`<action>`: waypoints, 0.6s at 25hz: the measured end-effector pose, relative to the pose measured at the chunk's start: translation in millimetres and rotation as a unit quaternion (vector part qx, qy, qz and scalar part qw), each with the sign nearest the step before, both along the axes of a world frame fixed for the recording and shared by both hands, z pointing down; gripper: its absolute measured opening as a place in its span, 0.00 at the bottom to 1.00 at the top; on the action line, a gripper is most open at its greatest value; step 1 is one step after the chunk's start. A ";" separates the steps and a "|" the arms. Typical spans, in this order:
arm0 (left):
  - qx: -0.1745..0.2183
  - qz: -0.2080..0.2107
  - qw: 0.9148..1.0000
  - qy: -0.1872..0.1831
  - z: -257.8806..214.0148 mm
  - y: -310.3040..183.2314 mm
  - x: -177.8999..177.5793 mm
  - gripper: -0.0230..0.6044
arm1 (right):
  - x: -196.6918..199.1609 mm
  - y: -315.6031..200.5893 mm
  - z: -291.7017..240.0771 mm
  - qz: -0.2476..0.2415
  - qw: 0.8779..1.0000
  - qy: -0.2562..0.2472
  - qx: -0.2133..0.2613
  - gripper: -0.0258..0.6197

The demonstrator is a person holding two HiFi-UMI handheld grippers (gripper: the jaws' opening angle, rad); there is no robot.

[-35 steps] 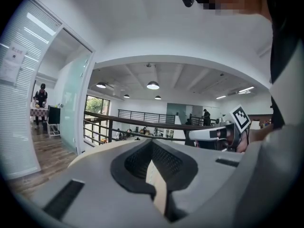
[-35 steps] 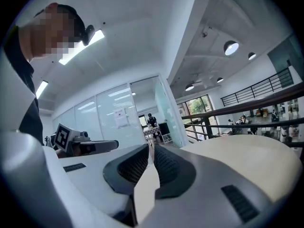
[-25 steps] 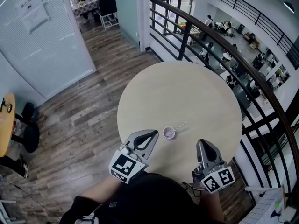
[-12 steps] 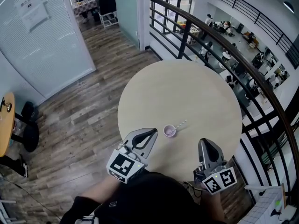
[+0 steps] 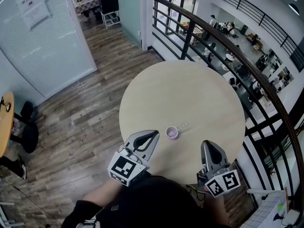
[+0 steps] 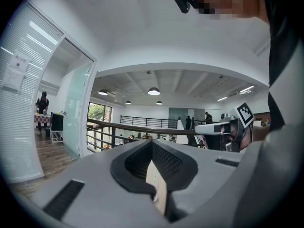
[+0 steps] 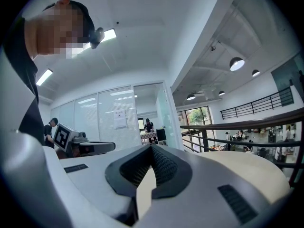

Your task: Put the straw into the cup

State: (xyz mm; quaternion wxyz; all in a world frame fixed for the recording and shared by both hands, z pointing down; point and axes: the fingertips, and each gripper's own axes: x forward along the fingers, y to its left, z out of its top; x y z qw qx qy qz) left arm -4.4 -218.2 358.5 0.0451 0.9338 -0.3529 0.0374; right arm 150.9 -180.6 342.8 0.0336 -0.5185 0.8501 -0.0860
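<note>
Change over the last second: almost none. Left gripper and right gripper hold the same stations, both on the near side of the cup. The left is just beside it and the right is further off toward the railing.

Tool state: both pairs of jaws are pressed together, nothing between them. The left gripper view and right gripper view show the tips meeting.

Straw: runs from the cup's rim away to the far right over the round table. It's too small to tell whether its end sits inside the cup or only touches it.

Judgement: no grasp under way; if the straw lies outside, the whole task remains.

Writing: paper notice on the glass wall far left of the cup, print illegible. Square markers on the gripper cubes; no brand readable.
</note>
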 end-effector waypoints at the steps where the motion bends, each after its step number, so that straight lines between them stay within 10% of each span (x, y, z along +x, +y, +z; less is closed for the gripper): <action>1: 0.000 0.000 1.000 0.000 0.3 -0.2 0.0 0.05 | 0.2 0.0 0.6 0.000 1.000 0.000 -0.001 0.07; 15: -0.007 0.005 1.000 -0.006 3.5 -4.5 6.3 0.05 | 4.7 -3.6 14.8 0.000 1.000 -0.015 -0.024 0.07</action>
